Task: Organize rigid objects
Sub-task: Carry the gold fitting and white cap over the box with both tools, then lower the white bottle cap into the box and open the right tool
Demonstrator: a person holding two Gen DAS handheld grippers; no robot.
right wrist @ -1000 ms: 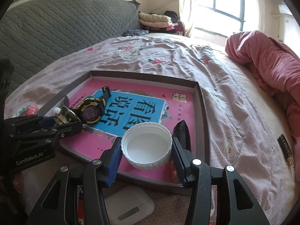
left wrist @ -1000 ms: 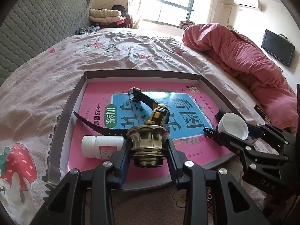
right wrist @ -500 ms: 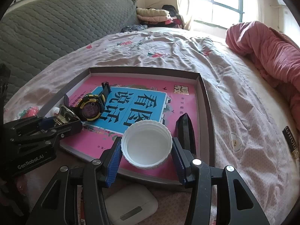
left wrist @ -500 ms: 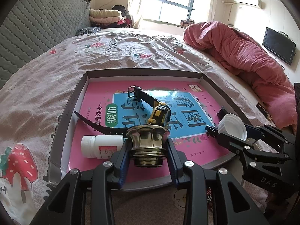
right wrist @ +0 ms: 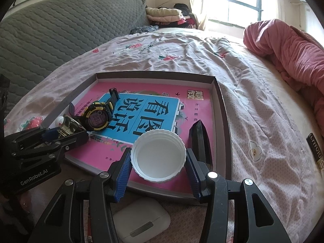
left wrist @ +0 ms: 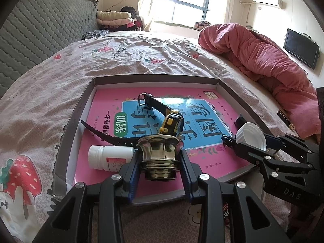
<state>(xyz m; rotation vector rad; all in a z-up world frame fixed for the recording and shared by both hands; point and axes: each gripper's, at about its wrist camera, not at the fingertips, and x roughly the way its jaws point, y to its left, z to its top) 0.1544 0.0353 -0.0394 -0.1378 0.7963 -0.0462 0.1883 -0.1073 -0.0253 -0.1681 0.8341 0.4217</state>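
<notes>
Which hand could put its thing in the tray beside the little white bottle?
Probably the left. The left gripper holds the brass knob over the tray, right next to the white bottle. The right gripper, holding the white cap, is farther away.

brass knob (left wrist: 160,154): shiny gold metal, fluted flare on top w/ ringed base toward camera, clamped between blue pads, above tray's near edge
white cap (right wrist: 158,158): big ribbed plastic lid, open side up, pinched at both sides, over tray's near right part
pill bottle (left wrist: 110,157): small, white, capped, lay on its side in tray's near left corner
watch (right wrist: 97,117): black/yellow digital, straps splayed, on pink book
dark bar (right wrist: 200,141): black, pointed, lay along tray's right wall
</notes>
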